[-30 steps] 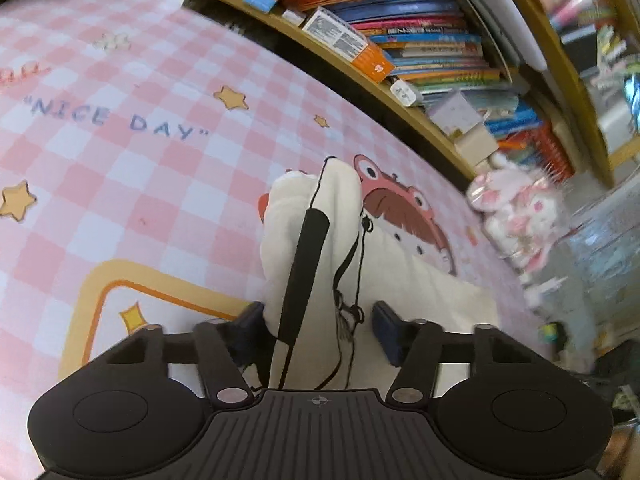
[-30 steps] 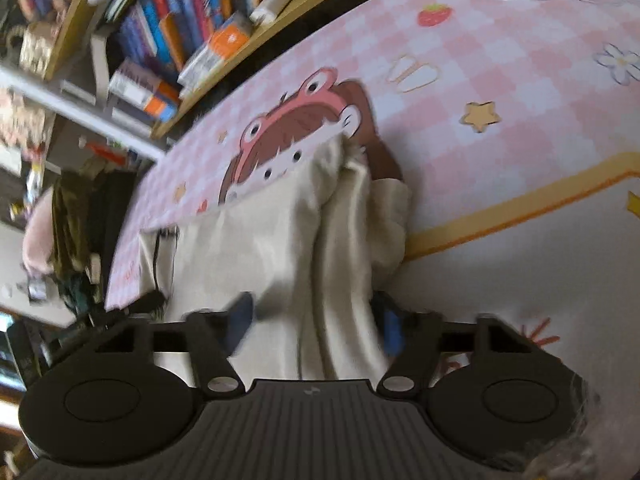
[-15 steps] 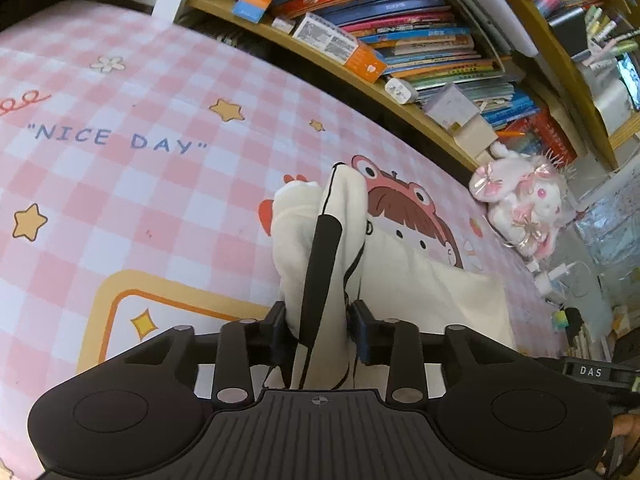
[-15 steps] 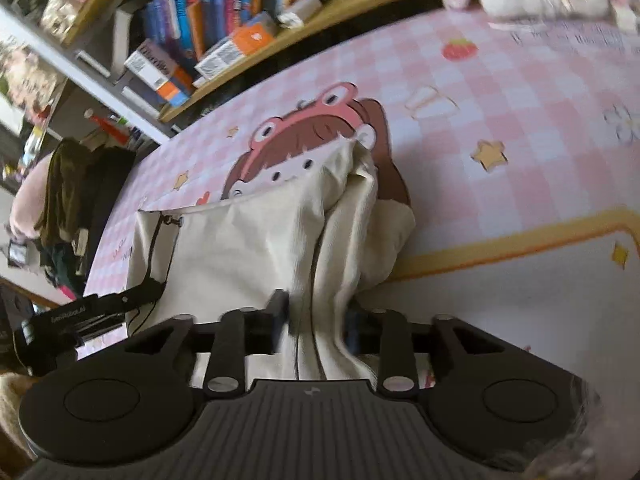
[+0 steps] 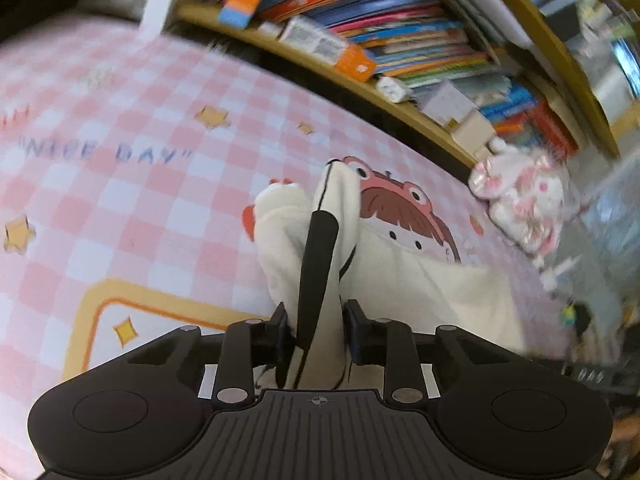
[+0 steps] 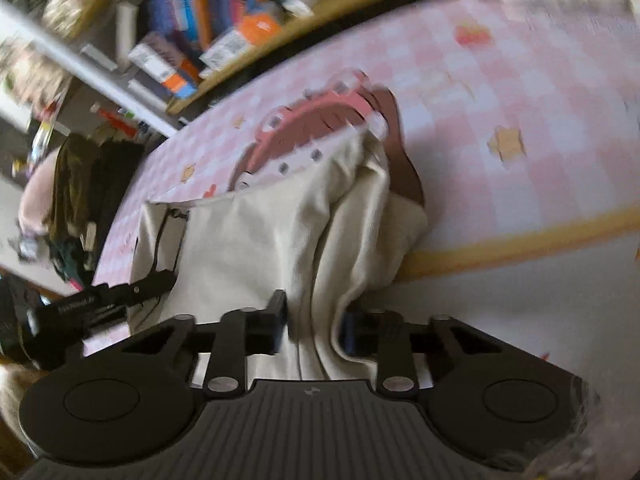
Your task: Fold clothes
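Since a second ago we have closed both sets of fingers on the cream garment (image 5: 420, 280): our left gripper (image 5: 316, 326) pinches its black-strapped edge, our right gripper (image 6: 310, 326) a bunched fold. The garment lies on the pink checked mat (image 5: 160, 208), over its frog-hat cartoon (image 5: 400, 208).

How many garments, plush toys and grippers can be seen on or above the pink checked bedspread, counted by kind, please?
Cream garment: 1
Pink-and-white plush toy: 1
Grippers: 2, the left gripper and the right gripper, each with jaws shut on the cream garment
Total: 4
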Demonstrator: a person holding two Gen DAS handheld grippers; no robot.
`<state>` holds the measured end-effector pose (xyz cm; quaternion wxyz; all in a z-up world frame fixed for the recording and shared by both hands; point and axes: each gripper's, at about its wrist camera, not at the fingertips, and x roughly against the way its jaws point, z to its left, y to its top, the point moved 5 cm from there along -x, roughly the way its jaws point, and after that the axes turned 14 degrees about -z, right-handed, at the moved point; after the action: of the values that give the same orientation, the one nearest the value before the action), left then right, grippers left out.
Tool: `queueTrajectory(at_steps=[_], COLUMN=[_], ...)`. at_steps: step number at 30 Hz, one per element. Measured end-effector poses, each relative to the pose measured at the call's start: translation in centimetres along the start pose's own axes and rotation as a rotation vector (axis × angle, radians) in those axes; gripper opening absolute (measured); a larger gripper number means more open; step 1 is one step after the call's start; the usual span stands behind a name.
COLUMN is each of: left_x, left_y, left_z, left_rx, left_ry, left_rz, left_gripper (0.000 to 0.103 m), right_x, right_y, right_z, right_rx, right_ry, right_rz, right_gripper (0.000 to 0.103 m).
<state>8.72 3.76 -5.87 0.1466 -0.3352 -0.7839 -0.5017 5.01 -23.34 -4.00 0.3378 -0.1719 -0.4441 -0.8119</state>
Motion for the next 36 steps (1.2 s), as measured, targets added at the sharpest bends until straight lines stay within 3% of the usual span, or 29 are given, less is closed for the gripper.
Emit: queueTrajectory(at_steps=[2,5,7,12,14,16,20,22,29,36], left_x=[-0.1,-0.5,-0.6,-0.9,-1.1,-1.2,-0.4,0.3,1.8,2.9], left_y=[-0.1,-0.2,-0.2,-0.5,-0.6,-0.9,-0.7,-0.6,-0.1,1.3], left_z=[0.1,0.8,1.0,1.0,1.0,0.7,0.1,-0.4,-2.5,-4.2], left_rx=[-0.001,0.039,0.053,0.087,0.1,0.095,0.084,0.075,0.061,0.059], left_ry=[0.001,0.001,-0.001,-0.005,-0.007,-0.003,0.007,0.002,0.003,-0.024], left_rz=[0.014,0.03,0.038,0.028,0.024,0.024,-0.003,-0.017,-0.061,-0.106], left_gripper=[0.03,0.036,0.043,0.053,0.049,0.039,0.023,0.021,0.02,0.019], right_x=[0.5,0.2,0.1,-0.4,-0.5,-0.7,-1.1,-0.6,1.1,2.9], right_y=[0.2,0.2,0.1,-0.2,-0.2,-0.3,-0.4,-0.1,0.5,1.3], right_z=[0.5,-0.1,-0.8,-2.0,-2.0,-1.8,-1.5,-1.5,-0.7,-0.6], right_rx=[0.061,0.037,-0.003,-0.081,-0.08,-0.064,-0.036,-0.027,0.05,0.05], right_ry=[0.001,-0.007,-0.014,-0.002,0.01,0.018,0.035,0.051,0.069,0.094], right_rz=[-0.023,-0.003,0.013,0.044,0.047,0.053,0.064,0.05,0.007,-0.032], right_gripper=[0.02,0.021,0.036,0.044,0.044,0.043,0.025,0.019,0.018,0.018])
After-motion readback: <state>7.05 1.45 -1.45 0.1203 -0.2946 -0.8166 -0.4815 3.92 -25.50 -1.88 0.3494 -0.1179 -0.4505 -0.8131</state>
